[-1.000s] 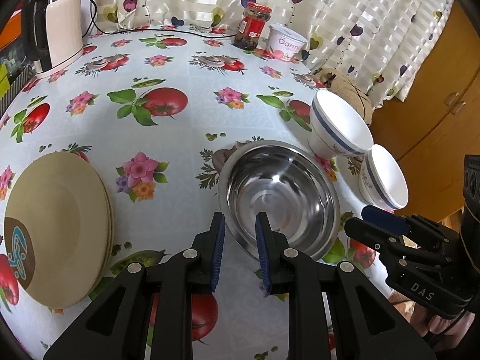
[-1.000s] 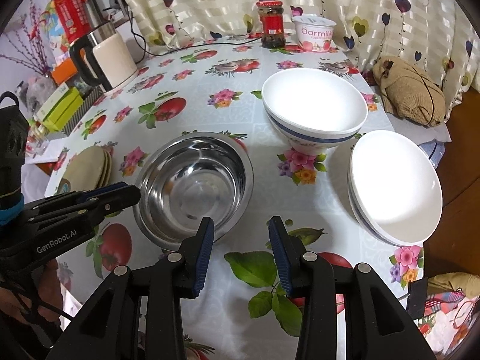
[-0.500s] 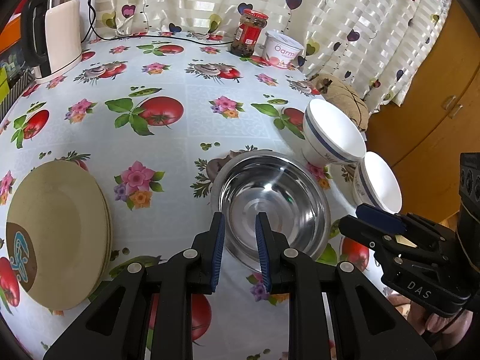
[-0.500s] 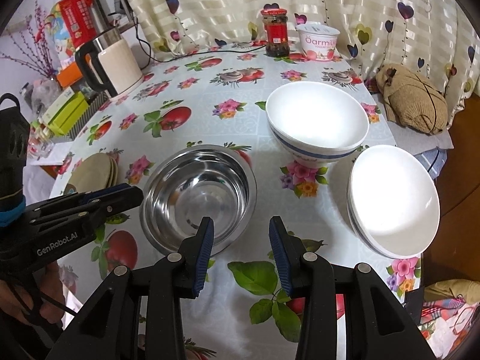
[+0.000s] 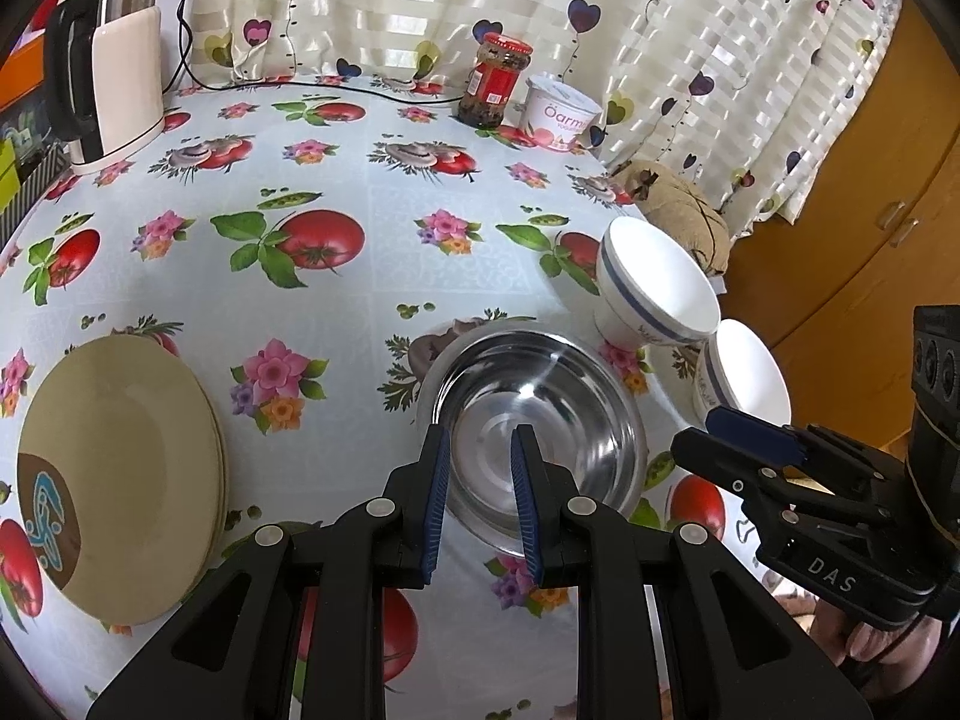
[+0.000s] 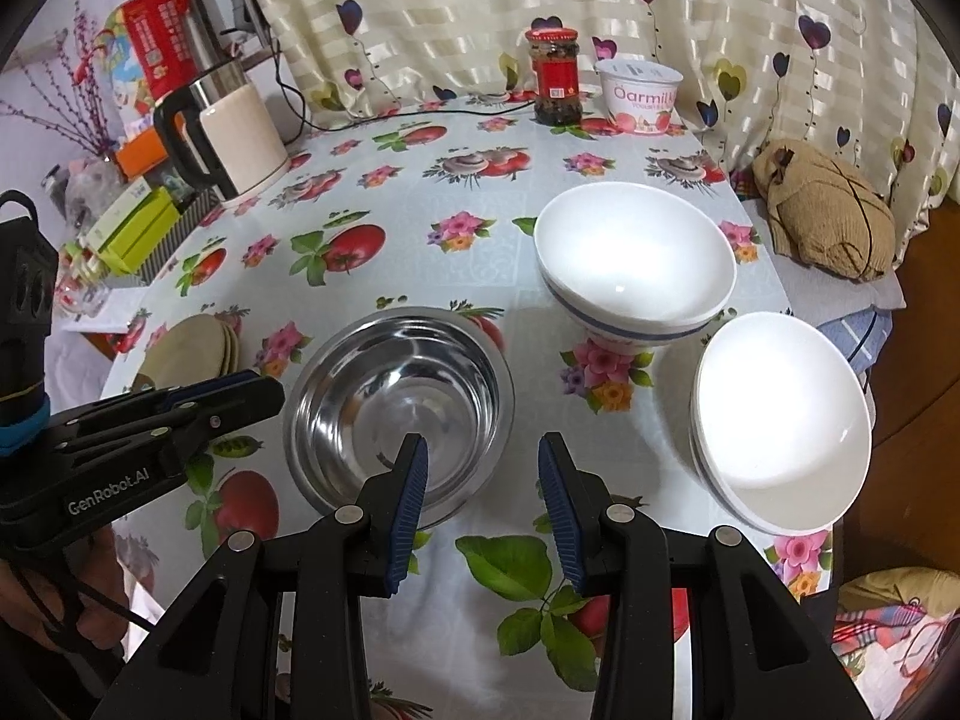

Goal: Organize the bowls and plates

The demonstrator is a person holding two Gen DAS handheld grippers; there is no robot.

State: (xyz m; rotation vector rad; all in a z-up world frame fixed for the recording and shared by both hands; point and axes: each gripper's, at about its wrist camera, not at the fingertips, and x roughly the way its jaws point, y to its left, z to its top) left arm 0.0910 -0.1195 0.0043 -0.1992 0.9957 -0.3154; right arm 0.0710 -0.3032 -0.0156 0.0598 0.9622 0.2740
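Note:
A steel bowl point(image 5: 540, 420) point(image 6: 399, 402) sits on the flowered tablecloth near the front edge. A stack of beige plates point(image 5: 120, 474) point(image 6: 186, 348) lies to its left. A white blue-banded bowl stack point(image 5: 657, 291) point(image 6: 633, 267) stands to its right, and a second white bowl stack point(image 5: 744, 378) point(image 6: 780, 414) sits at the table's right edge. My left gripper point(image 5: 474, 450) is open and empty, above the steel bowl's near rim. My right gripper point(image 6: 480, 456) is open and empty, just right of the steel bowl's near rim.
A kettle point(image 5: 114, 60) point(image 6: 228, 132) stands at the back left. A red-lidded jar point(image 5: 495, 81) point(image 6: 552, 75) and a yogurt tub point(image 5: 561, 114) point(image 6: 639, 96) stand at the back by the curtain. A brown cloth bundle point(image 6: 822, 216) lies off the right edge.
Both grippers have pulled back and up from the table, so the bowls and plates look smaller and farther. Nothing on the table moved.

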